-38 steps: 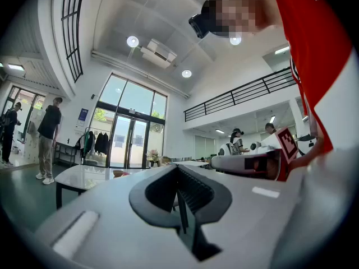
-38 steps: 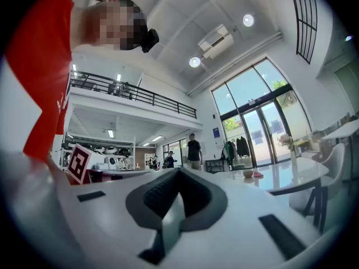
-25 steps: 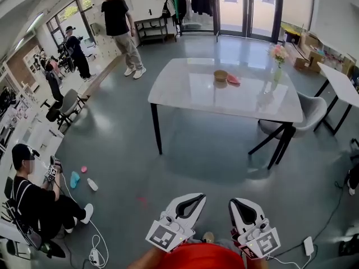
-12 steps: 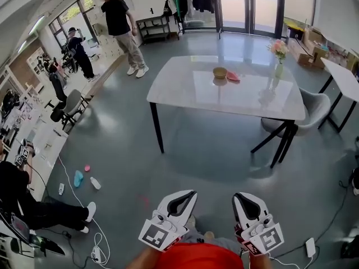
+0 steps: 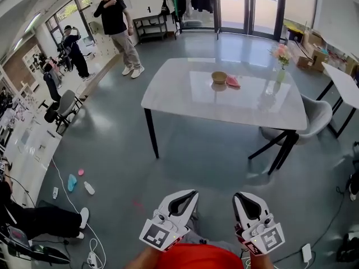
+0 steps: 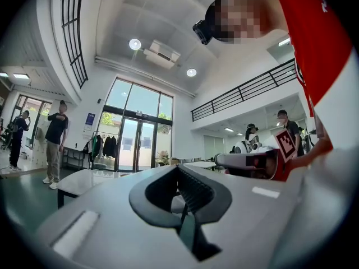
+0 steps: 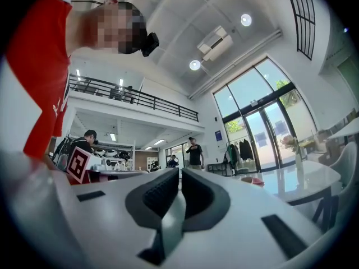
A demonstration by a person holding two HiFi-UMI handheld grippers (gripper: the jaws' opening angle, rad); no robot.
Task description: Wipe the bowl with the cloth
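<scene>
A small tan bowl stands on the white table across the room, and a pink cloth lies just right of it, touching or nearly so. My left gripper and right gripper are held low at the bottom of the head view, far from the table, side by side and pointing toward it. Both are shut with nothing between the jaws. In the left gripper view the jaws meet, and the table shows at the left. In the right gripper view the gripper is shut, and the pink cloth shows far off.
Grey floor lies between me and the table. A flower vase stands on the table's right end, with a grey chair beside it. A person stands at the far left. Small items and cables lie on the floor at the left.
The whole view has shifted forward over the floor. The seated person at the lower left has slid almost out of view. Both grippers stay shut and low.
</scene>
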